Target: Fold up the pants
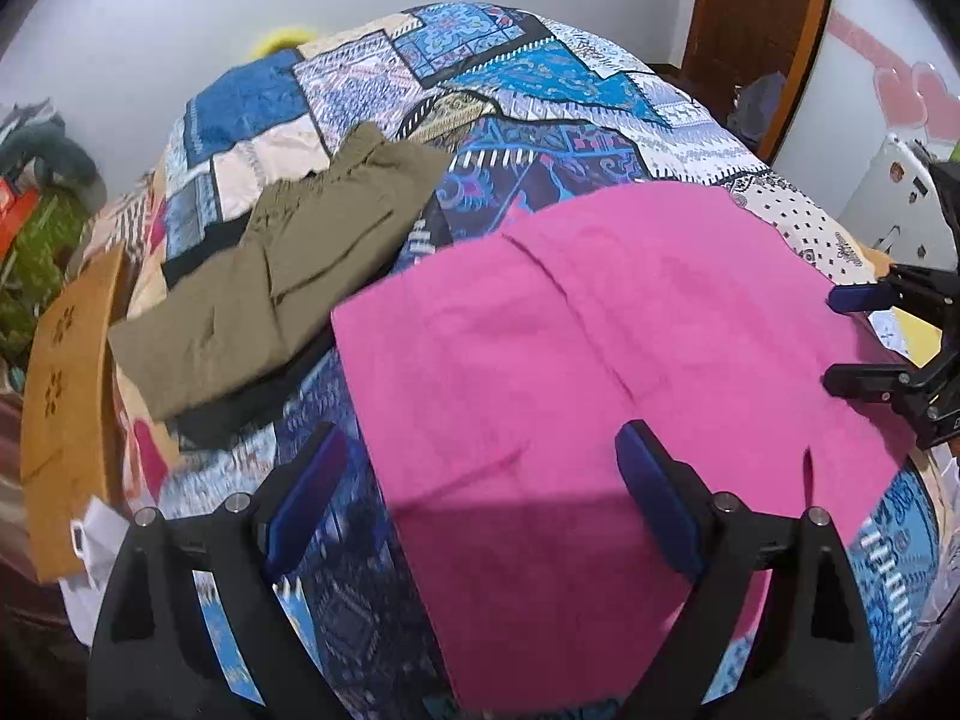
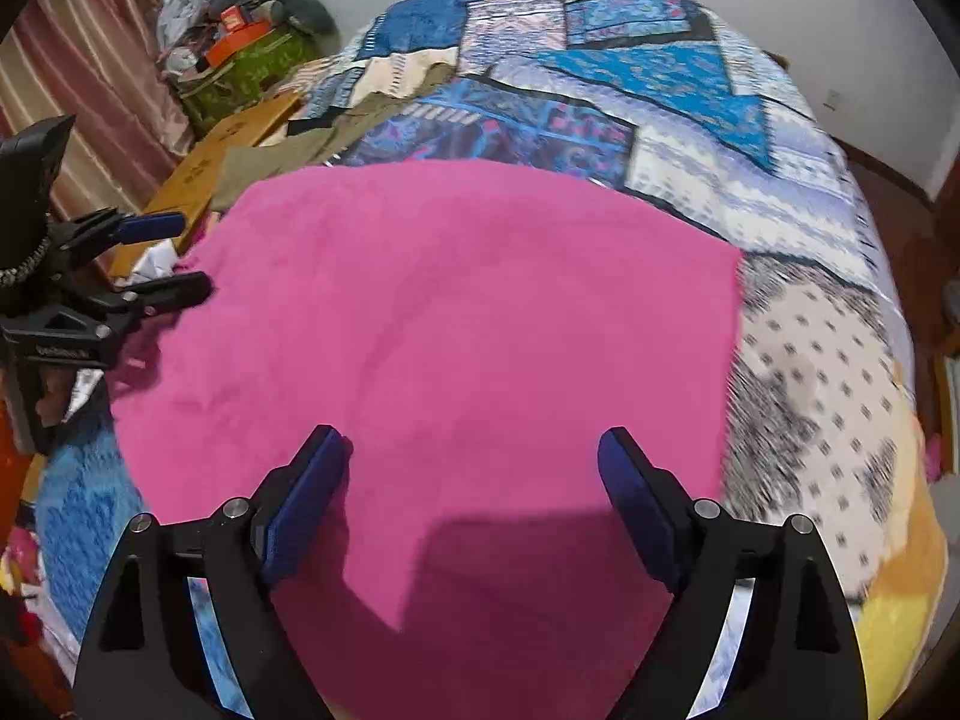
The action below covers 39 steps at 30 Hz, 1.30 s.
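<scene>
Pink pants [image 1: 570, 360] lie folded flat on the patchwork bedspread, filling the near middle of both views [image 2: 468, 324]. My left gripper [image 1: 480, 456] is open and empty above the pants' near left edge. My right gripper [image 2: 471, 450] is open and empty above the pants' near part. The right gripper shows at the right edge of the left wrist view [image 1: 840, 339], open. The left gripper shows at the left edge of the right wrist view [image 2: 180, 255], open, by the pants' left edge.
Folded olive pants [image 1: 288, 282] lie on the bedspread [image 1: 540, 90] left of the pink ones. A tan cardboard piece [image 1: 66, 396] sits at the bed's left edge. Clutter is piled by the curtain [image 2: 240, 30]. A wooden door [image 1: 756, 30] stands far right.
</scene>
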Tool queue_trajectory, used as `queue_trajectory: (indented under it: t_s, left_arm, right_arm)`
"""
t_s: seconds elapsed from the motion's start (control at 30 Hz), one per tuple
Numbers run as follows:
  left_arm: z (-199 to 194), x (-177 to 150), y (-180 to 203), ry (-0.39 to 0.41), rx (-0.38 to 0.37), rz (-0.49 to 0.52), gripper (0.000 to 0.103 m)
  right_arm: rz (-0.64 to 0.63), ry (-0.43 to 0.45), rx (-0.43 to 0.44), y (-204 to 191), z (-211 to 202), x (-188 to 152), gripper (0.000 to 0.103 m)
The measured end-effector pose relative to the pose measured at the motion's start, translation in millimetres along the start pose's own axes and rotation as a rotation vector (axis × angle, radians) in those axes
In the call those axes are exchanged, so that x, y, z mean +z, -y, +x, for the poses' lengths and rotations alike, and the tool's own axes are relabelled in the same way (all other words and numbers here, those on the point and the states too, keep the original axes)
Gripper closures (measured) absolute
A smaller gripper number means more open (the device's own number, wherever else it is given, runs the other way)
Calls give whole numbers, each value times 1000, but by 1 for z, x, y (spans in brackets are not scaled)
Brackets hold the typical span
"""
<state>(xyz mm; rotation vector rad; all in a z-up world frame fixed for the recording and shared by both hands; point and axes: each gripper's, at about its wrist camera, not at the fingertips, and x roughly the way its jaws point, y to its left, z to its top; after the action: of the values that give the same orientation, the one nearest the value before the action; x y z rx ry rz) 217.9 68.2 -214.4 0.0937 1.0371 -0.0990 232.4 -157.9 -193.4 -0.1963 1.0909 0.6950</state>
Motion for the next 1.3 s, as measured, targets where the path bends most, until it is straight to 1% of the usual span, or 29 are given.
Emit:
queue_trajectory:
  t_s: [0.13, 0.23, 0.3, 0.33, 0.37, 0.43, 0.53, 0.6, 0.67, 0.77, 0.83, 0.9, 1.0, 1.1, 1.17, 1.2, 1.3]
  left_arm:
    - [-9, -18, -3, 12, -4, -34, 11]
    - [-16, -28, -6, 17, -7, -61, 11]
    - [-22, -35, -9, 23, -9, -79, 11]
    - [-25, -37, -9, 26, -10, -85, 10]
    - [-27, -40, -10, 23, -10, -89, 8]
    - [-31, -46, -11, 18, 5, -93, 8]
    - [-40, -53, -15, 25, 23, -115, 8]
    - [-48, -56, -18, 36, 32, -143, 8]
    - [-58, -57, -25, 47, 22, -199, 8]
    - [-64, -58, -34, 38, -28, -295, 8]
    - [-66, -61, -38, 36, -90, -370, 8]
    - [-64, -65, -37, 20, -159, -423, 8]
    - [-61, -68, -31, -1, -213, -441, 8]
    - [-58, -71, -25, -33, -258, -450, 8]
    - [-55, -74, -23, -56, -301, -471, 8]
    - [-52, -76, -23, -71, -335, -492, 8]
    - [-45, -82, -24, -101, -412, -547, 8]
  right_arm:
    - [65, 19, 2, 9, -13, -19, 18]
    - [104, 46, -13, 14, -21, -35, 18]
    - [139, 56, -3, 18, -25, -44, 17]
    - [153, 55, 3, 20, -25, -47, 17]
    - [167, 58, 5, 21, -27, -50, 17]
    - [193, 67, 1, 21, -30, -54, 17]
    - [199, 96, -36, 17, -38, -55, 17]
    - [188, 135, -37, 11, -48, -52, 17]
    - [176, 166, -34, 3, -54, -47, 17]
    - [137, 227, -22, -15, -63, -34, 17]
    - [118, 256, -18, -27, -62, -29, 17]
    - [102, 259, -1, -39, -54, -23, 17]
    - [69, 219, 19, -54, -32, -14, 17]
    - [34, 168, 15, -63, -15, -12, 17]
    - [16, 129, 14, -67, -6, -13, 17]
    - [7, 102, 15, -68, 1, -13, 17]
    - [-24, 92, 9, -71, 1, -14, 15]
